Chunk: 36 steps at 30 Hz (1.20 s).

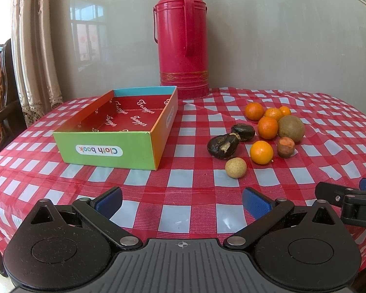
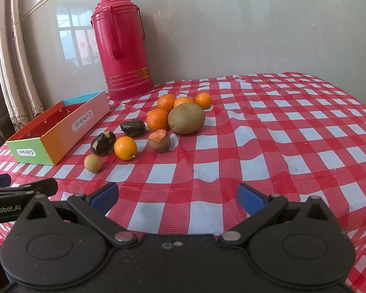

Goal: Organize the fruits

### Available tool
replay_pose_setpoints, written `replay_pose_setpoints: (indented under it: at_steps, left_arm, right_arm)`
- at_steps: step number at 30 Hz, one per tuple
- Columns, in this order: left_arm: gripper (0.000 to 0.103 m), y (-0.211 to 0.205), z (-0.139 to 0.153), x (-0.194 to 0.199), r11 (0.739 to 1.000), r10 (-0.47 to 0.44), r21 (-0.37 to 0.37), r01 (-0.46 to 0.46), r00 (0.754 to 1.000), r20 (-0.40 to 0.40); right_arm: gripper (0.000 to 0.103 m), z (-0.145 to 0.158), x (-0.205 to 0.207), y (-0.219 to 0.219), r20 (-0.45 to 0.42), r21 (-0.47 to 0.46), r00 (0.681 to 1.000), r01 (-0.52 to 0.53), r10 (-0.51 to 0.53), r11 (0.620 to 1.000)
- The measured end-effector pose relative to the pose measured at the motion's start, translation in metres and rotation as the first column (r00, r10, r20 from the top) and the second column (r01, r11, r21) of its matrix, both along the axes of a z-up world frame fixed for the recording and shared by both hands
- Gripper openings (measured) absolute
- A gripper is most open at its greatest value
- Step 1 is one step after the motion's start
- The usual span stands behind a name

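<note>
Both the left gripper (image 1: 181, 201) and the right gripper (image 2: 177, 197) hover with fingers spread wide, holding nothing — ready to pick. The fruits (image 2: 156, 127) sit mid-surface beside the empty box (image 1: 114, 124) (maybe their new home), near the far edge.

Clustered fruits (image 1: 268, 131) beside empty box (image 1: 119, 127)

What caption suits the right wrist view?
Open right gripper faces loose fruits beside an empty cardboard box.
</note>
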<state>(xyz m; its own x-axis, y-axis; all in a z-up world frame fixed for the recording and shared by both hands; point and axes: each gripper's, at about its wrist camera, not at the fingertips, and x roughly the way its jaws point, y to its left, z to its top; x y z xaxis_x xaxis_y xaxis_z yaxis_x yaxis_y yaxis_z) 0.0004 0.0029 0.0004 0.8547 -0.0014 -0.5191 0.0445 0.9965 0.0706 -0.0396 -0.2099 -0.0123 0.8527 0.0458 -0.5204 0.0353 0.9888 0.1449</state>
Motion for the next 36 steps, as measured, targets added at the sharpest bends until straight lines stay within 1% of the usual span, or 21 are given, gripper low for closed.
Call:
replay_pose_setpoints:
  at_steps: [27, 36]
  left_arm:
    - [0.103, -0.0004, 0.0011, -0.0005, 1.000, 0.001, -0.003, -0.001, 1.000, 0.006]
    - [0.103, -0.0019, 0.0023, -0.0044, 1.000, -0.011, 0.012, 0.011, 1.000, 0.019]
  right_arm:
    - [0.098, 0.0008, -0.0006, -0.0011, 0.003, 0.007, 1.000, -0.001, 0.001, 1.000]
    - [0.097, 0.0027, -0.0032, -0.0044, 0.011, 0.030, 1.000, 0.002, -0.002, 1.000]
